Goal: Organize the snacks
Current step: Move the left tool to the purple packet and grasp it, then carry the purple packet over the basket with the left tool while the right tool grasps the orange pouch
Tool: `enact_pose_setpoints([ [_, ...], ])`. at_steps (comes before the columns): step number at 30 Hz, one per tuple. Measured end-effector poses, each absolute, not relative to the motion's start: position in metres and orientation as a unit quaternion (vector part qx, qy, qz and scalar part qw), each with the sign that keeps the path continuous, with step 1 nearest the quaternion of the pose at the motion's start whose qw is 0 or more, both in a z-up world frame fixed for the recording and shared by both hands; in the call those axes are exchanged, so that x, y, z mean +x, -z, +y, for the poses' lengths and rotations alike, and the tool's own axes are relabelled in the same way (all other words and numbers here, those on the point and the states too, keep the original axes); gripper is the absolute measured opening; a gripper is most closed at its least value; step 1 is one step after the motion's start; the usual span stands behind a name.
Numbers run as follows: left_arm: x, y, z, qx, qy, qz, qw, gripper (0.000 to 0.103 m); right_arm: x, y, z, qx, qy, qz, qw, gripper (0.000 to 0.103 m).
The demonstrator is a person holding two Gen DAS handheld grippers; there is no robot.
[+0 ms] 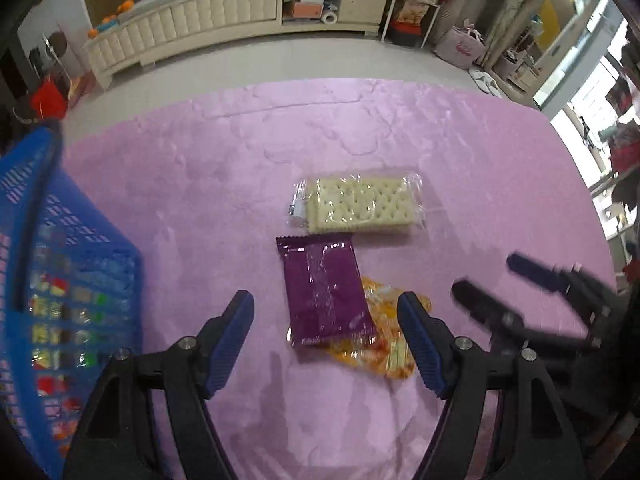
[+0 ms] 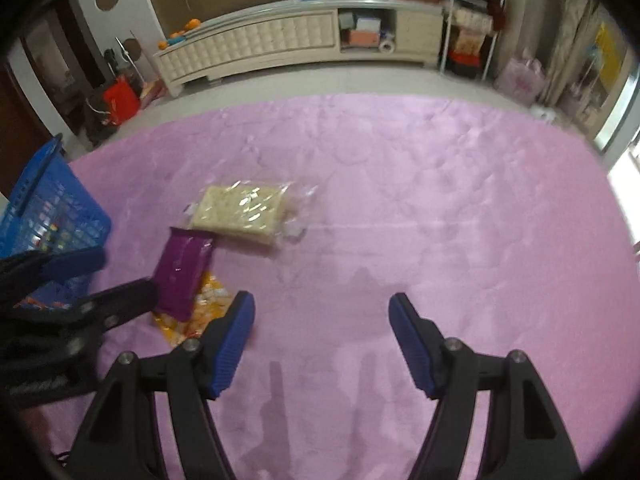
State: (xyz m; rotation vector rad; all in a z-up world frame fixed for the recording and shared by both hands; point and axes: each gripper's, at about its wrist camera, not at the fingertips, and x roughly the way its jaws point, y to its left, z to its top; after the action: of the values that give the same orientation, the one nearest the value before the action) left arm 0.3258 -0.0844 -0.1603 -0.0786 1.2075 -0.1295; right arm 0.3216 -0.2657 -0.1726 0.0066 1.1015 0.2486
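The left gripper [image 1: 326, 316] is hanging over the pile with its fingers [image 1: 234, 336] standing apart and gripping nothing; the purple pack [image 1: 326, 292] is lying between them in the left wrist view, not yet touched as far as I can tell. The right gripper [image 2: 322, 320] is also standing open and empty, over bare pink cloth [image 2: 440, 200], with the snacks off to its left.

The purple pack is lying partly on top of an orange packet [image 1: 384, 344], and just beyond it the clear-wrapped crackers [image 1: 356, 204] are resting flat on the cloth. The blue basket [image 1: 80, 280] is sitting at the left edge, already holding several small wrapped snacks.

Judging from this, the main risk is a double pick: fingers closing around the purple pack may be catching the orange packet beneath, so one drops on the way to the basket. The foil looks slick and the pack thin, so a flat grasp could be slipping or only pinching cloth. The soft cloth may also be bunching up under the tips. The two grippers are working close together, so a reach by both toward the same pile could be ending in a knock. Squeezing the crackers hard would probably be breaking them.
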Motion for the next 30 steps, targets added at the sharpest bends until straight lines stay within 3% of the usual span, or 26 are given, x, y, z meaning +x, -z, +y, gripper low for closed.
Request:
enact_pose_setpoints([
  [16, 0.358, 0.191, -0.108, -0.004, 0.059, 0.601, 0.797, 0.072, 0.324, 0.180, -0.294, 0.003, -0.103, 0.543, 0.833, 0.074],
  [17, 0.357, 0.191, -0.109, -0.002, 0.059, 0.601, 0.797, 0.071, 0.323, 0.181, -0.293, 0.002, -0.106, 0.546, 0.831, 0.074],
  [19, 0.357, 0.191, -0.114, 0.010, 0.062, 0.603, 0.795, 0.055, 0.322, 0.183, -0.288, -0.001, -0.111, 0.548, 0.829, 0.074],
  [20, 0.355, 0.191, -0.116, 0.022, 0.059, 0.602, 0.796, 0.052, 0.322, 0.183, -0.287, -0.002, -0.114, 0.549, 0.828, 0.074],
  [30, 0.333, 0.169, -0.109, 0.013, 0.062, 0.572, 0.818, 0.048, 0.324, 0.184, -0.278, -0.015, -0.138, 0.549, 0.824, 0.074],
])
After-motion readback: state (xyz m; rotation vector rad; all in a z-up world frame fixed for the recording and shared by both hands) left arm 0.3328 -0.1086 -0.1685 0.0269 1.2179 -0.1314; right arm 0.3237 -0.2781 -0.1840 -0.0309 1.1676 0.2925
